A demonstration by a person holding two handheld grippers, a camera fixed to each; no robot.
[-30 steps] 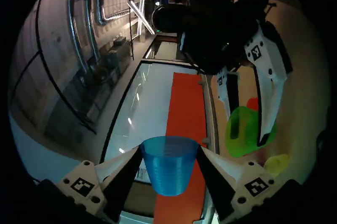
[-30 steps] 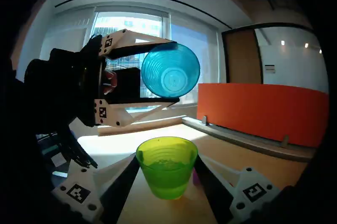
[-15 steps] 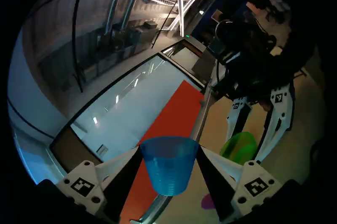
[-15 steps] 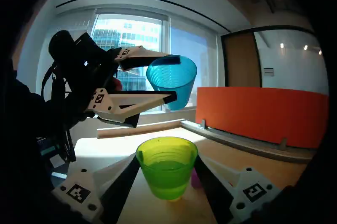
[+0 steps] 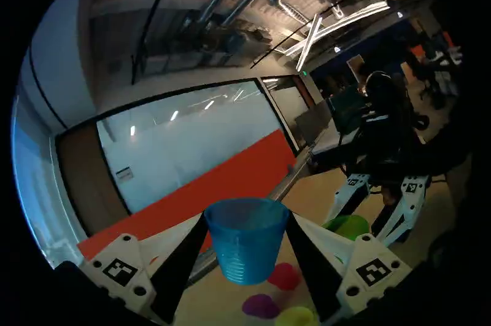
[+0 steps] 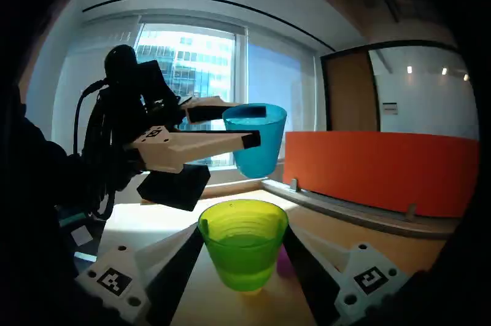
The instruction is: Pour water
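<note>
Risk at the left gripper: its jaws are clamped on the sides of a translucent blue ribbed plastic cup. This thin wall would likely buckle under a harder squeeze, and the cup could pop out.
Risk of drips: in the right gripper view the blue plastic cup hangs in the air, close to upright, up and to the left of the green cup. If any water is left on its lip, it could fall on the pale wooden table rather than into a cup.
Risk at the right gripper: its jaws grip a translucent green ribbed plastic cup that carries liquid. A quick swing or tilt would probably slop water over the rim.
Risk lower down: small magenta, purple and yellow round pieces lie on the table. Setting either cup down on one could tip it.
Blue cup, contents: I can make out no water line, so it looks empty or nearly so, though I cannot tell for sure.
Green cup, contents: clear water fills roughly its lower half, with the surface level.
Water, location: in the green cup, held above the table in front of the orange partition panel.
</note>
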